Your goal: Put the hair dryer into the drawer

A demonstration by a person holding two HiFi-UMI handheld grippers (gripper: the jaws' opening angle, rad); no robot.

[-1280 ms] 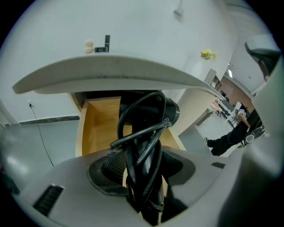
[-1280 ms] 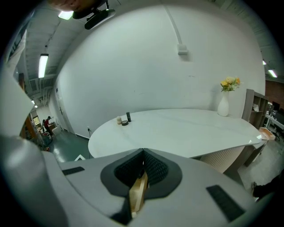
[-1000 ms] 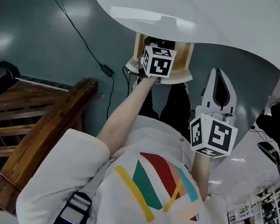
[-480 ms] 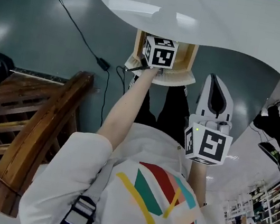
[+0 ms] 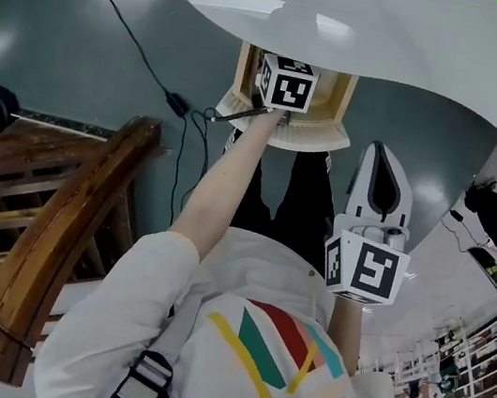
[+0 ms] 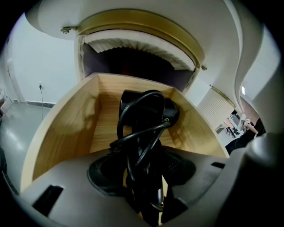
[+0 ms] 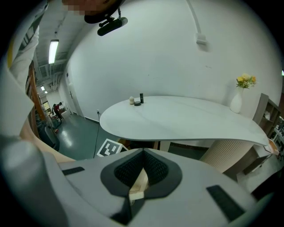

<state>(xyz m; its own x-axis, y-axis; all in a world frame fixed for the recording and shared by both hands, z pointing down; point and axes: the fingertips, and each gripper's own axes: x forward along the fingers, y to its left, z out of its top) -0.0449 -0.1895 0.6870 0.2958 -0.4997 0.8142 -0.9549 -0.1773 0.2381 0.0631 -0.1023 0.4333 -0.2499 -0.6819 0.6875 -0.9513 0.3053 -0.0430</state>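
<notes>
The black hair dryer [image 6: 146,115], with its cord looped round it, hangs between the jaws of my left gripper [image 6: 144,170], which is shut on it. It sits inside the open wooden drawer [image 6: 66,128], just above the drawer's floor. In the head view the left gripper [image 5: 284,95] reaches into the drawer [image 5: 341,93] under the white table. My right gripper [image 5: 386,156] hovers to the right of the drawer, shut with nothing in it. Its closed tips show in the right gripper view [image 7: 143,153].
A curved white tabletop [image 5: 373,34] overhangs the drawer; small items [image 7: 136,100] and a vase of flowers [image 7: 237,99] stand on it. A wooden bench [image 5: 61,236] is at the left. A black cable [image 5: 159,82] runs over the grey floor.
My left gripper has sunk further into the drawer with the hair dryer. The right gripper has dropped slightly beside the drawer.
</notes>
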